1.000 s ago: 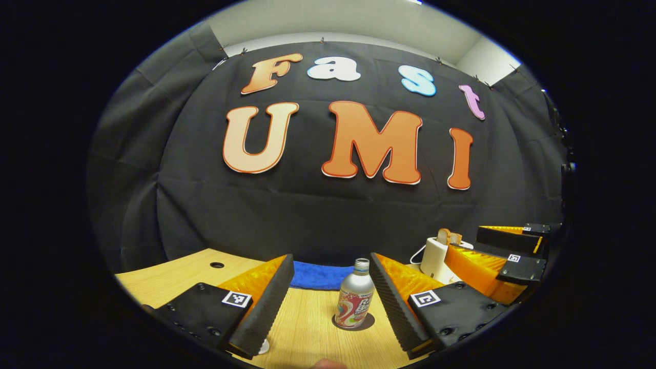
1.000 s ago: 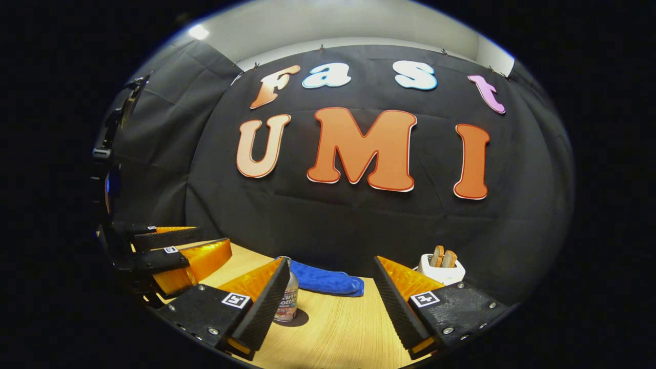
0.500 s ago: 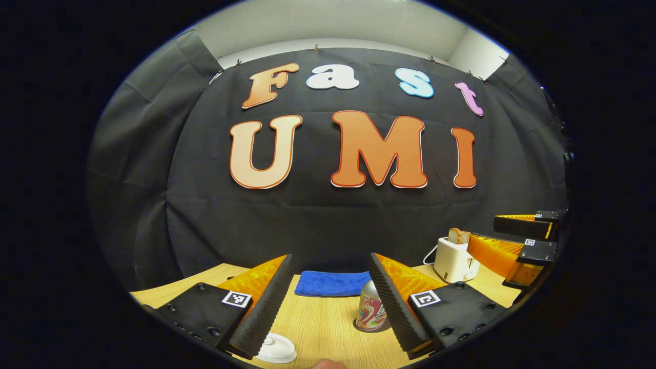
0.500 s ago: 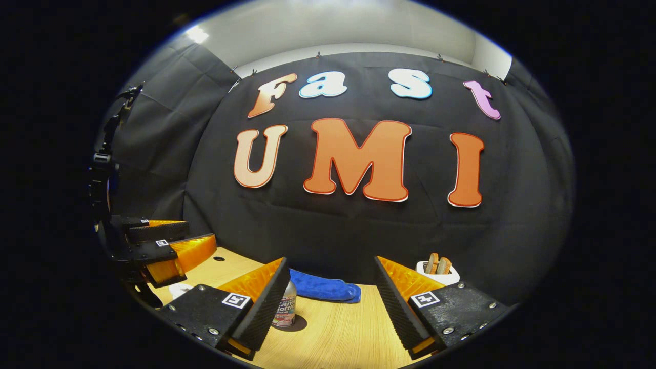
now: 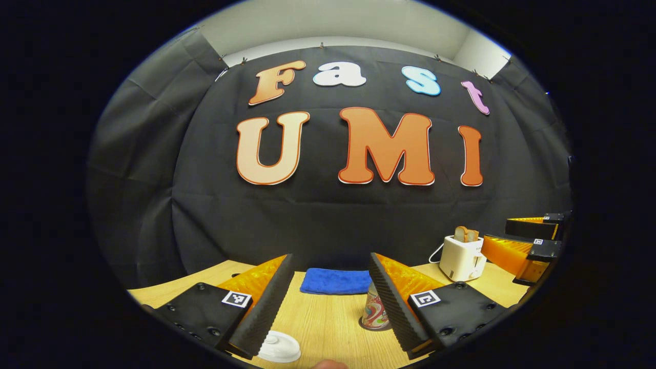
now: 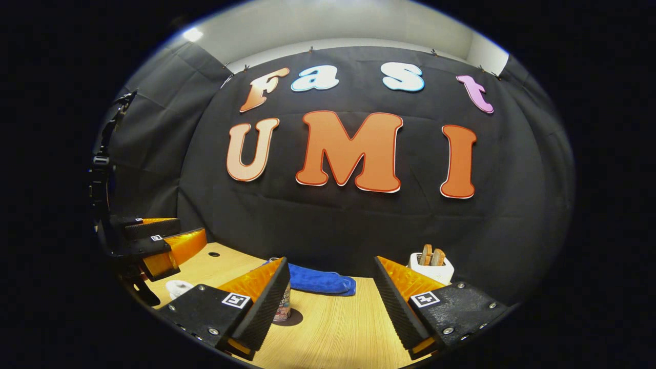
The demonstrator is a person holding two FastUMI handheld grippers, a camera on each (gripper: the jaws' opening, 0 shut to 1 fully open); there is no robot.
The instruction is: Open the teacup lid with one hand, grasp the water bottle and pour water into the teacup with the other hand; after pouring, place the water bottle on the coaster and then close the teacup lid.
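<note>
You held the left gripper (image 5: 330, 300) low and level, with its two fingers spread wide apart and nothing between them. Your right gripper (image 6: 330, 302) was wide open too, off to the right side.

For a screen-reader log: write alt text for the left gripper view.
The left claw is open over a wooden table, with a white lid by one finger and a water bottle on a dark coaster behind the other.

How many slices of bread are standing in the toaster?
2: both stand upright, side by side, in the slots of the white toaster at the table's far right; the left slice, the right slice.
</note>
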